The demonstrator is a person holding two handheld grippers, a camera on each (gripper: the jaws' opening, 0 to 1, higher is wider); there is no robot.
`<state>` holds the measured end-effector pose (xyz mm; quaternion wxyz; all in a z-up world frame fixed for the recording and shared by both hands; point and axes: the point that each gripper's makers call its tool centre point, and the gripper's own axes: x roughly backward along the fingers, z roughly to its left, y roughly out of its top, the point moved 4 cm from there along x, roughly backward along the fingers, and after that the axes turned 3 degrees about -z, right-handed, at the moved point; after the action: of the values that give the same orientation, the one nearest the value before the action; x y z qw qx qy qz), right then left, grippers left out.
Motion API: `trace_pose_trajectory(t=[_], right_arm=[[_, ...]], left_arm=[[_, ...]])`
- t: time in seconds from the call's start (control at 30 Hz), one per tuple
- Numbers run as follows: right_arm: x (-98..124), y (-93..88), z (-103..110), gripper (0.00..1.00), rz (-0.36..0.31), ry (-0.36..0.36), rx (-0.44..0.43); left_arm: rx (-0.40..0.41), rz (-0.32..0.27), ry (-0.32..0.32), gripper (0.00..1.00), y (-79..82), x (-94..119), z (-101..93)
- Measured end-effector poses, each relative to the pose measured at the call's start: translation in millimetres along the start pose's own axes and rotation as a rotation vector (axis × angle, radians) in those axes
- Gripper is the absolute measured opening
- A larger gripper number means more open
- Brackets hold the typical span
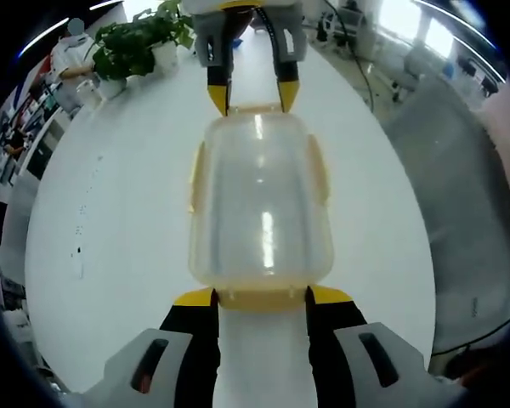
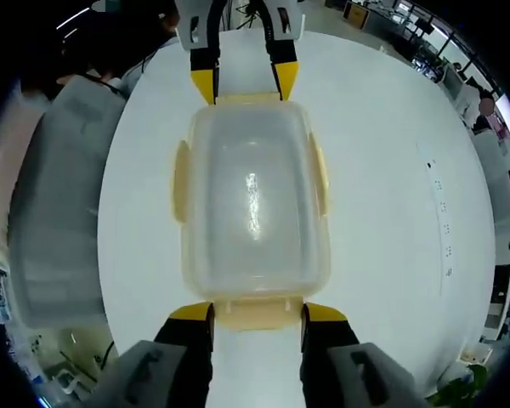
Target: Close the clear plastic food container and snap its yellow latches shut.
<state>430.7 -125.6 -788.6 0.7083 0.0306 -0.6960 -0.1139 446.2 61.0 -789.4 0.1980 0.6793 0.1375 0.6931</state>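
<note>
In the left gripper view, the left gripper (image 1: 259,297) stands with its yellow-tipped jaws spread wide, one at each corner of the near end of the clear, rounded plastic food container (image 1: 259,204). Between the jaws lies the yellow end latch (image 1: 262,298), touching or nearly touching their tips. The container sits lid-on on the round white table (image 1: 110,255), directly ahead of the tool. At its far end the right gripper (image 1: 253,95) faces back, jaws likewise wide, straddling the opposite yellow latch (image 1: 255,109). A potted green plant (image 1: 140,47) stands well beyond, to the left.

In the right gripper view the same arrangement is mirrored: the container (image 2: 251,200) lies straight ahead of the open right gripper (image 2: 257,313).

Judging from this, the end latches are the step in hand; each should be pressed squarely down and inward, both ends braced together so the container does not slide.

No brand, label or writing can be read.
</note>
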Motion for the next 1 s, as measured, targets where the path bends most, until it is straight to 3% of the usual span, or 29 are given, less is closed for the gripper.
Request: trace_pose_trajectory(t=[0.27,0.43,1.0], right_arm=[[2,-0.8,-3,0.39,-0.023,-0.013,-0.021],[7,0.2,-5,0.40,-0.046,-0.024,-0.039],[19,4.4,-7,0.39,-0.045,-0.066,-0.039]], left_arm=[[0.010,-0.011,0.000,0.38,-2.0,2,1.1],[0.004,-0.008,0.003,0.47,-2.6,3,1.1],[-0.006,-0.069,0.055,0.43,10.6,20,3.4]])
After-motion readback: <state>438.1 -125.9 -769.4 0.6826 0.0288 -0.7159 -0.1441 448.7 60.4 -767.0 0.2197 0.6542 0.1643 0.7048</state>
